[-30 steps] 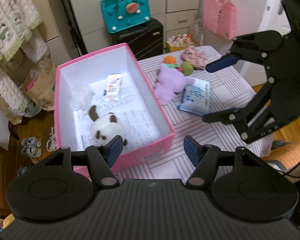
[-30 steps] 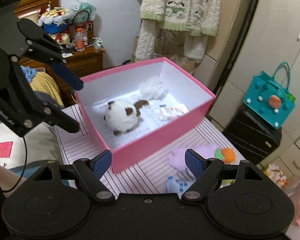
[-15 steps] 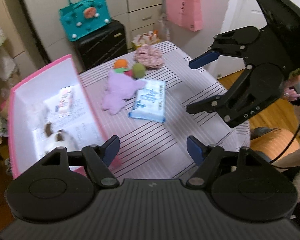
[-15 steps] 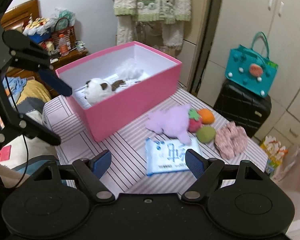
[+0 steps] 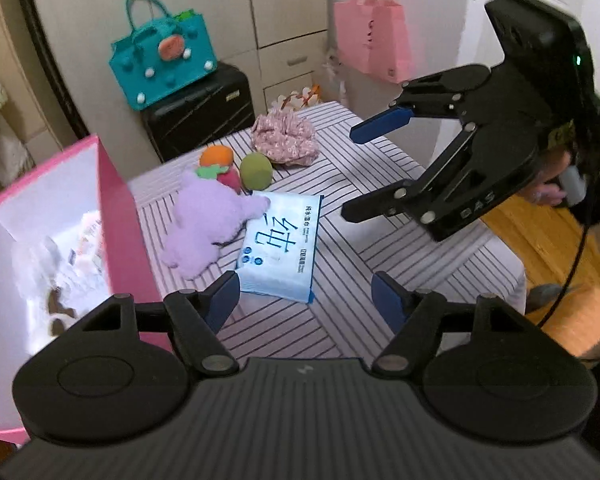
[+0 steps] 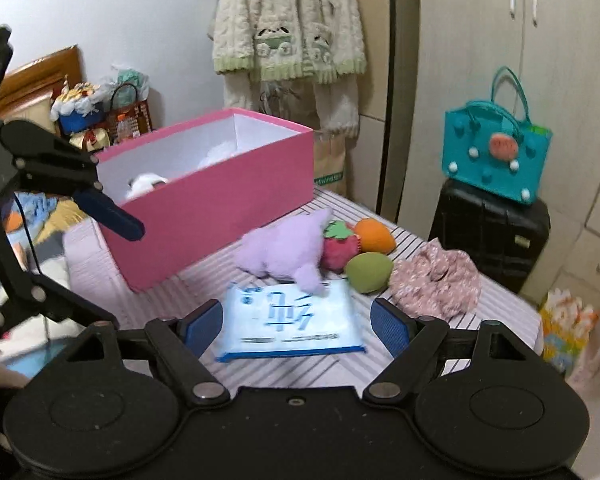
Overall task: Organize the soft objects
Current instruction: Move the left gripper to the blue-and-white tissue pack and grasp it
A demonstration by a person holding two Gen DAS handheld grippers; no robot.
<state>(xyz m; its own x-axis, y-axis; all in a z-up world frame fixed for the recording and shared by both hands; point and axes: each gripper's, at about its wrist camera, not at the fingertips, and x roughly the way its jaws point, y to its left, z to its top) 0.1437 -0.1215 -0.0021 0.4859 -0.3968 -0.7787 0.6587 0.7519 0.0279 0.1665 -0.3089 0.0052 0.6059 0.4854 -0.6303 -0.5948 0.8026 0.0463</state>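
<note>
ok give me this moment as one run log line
left gripper: open, empty | right gripper: open, empty | pale blue wet-wipes pack: on striped tablecloth | fluffy purple plush toy: outside pink cardboard box

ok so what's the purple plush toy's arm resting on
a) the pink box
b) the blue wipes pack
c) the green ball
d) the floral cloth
b: the purple plush toy lies beside the pink box, one arm draped over a corner of the blue wipes pack.
</note>
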